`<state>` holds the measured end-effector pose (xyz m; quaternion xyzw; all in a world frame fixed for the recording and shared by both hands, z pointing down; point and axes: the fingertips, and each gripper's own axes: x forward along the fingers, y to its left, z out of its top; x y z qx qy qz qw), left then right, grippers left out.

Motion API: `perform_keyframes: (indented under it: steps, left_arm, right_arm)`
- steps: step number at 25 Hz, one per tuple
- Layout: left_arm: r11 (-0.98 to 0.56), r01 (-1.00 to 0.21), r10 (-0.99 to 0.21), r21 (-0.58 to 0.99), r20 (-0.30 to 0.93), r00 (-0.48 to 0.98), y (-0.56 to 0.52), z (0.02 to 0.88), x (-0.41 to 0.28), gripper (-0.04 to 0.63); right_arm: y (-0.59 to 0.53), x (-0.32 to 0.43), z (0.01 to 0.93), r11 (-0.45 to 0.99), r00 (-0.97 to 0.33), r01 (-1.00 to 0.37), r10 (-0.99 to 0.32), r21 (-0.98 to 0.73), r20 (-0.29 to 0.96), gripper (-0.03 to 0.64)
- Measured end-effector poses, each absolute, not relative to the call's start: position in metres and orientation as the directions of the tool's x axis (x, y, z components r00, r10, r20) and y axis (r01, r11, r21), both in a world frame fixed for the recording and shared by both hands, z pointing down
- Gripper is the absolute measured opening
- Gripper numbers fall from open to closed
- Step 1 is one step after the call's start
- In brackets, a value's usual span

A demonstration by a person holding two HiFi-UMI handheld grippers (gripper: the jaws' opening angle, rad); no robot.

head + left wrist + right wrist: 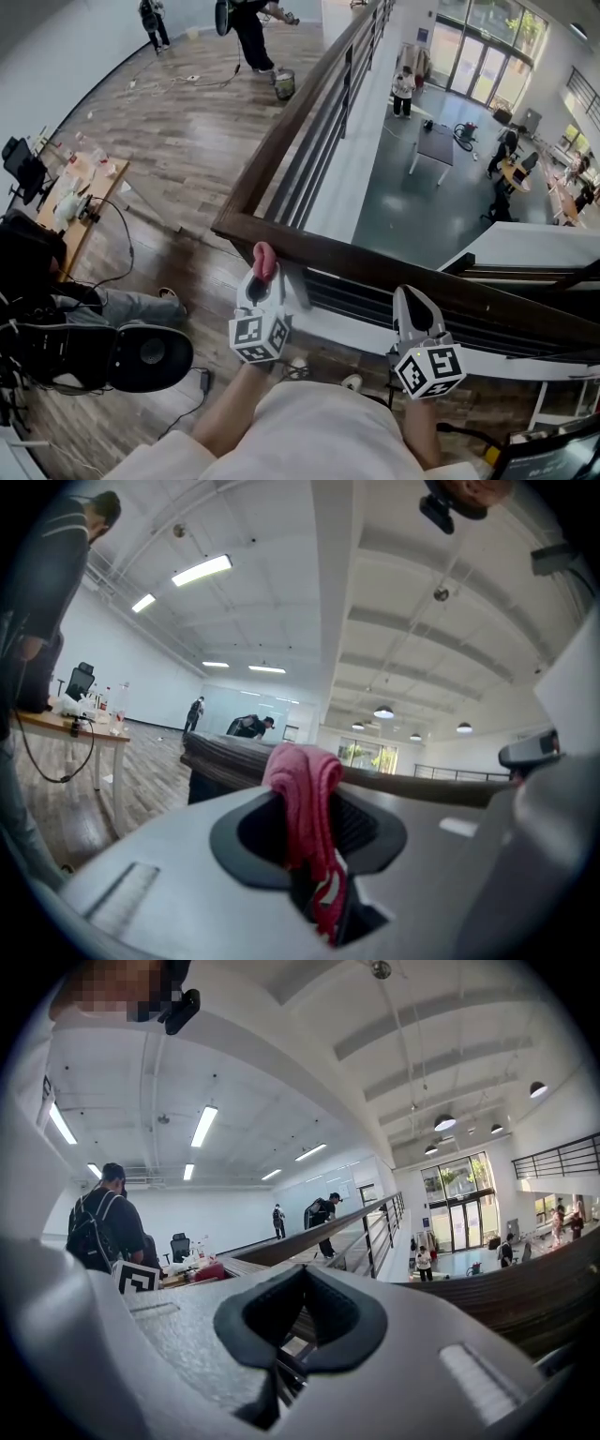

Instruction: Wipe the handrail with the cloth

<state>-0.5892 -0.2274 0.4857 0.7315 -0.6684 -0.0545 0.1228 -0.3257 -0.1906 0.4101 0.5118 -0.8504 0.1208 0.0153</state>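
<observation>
Pink cloth (264, 260) is bunched upright between the closed jaws of the left gripper (265, 274), which pinch its lower folds while the top flops over. It sits at the near edge of the dark wooden handrail (375, 267), just right of the rail's corner; whether cloth and wood touch is unclear. The right gripper (413, 302) points at the same rail further right, jaws together with nothing between them. Beyond the rail, a lower hall (441, 197) lies far below.
</observation>
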Motion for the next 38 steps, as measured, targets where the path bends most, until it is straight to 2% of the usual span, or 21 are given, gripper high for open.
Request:
perform_keyframes:
  steps: [38]
  left_arm:
    - [-0.129,-0.971,-0.981,0.199,0.117,0.154,-0.225,0.49,-0.564,0.11]
  right_arm:
    - [-0.192,-0.303,0.419,0.411,-0.447,-0.885,-0.881,-0.219,0.153,0.002]
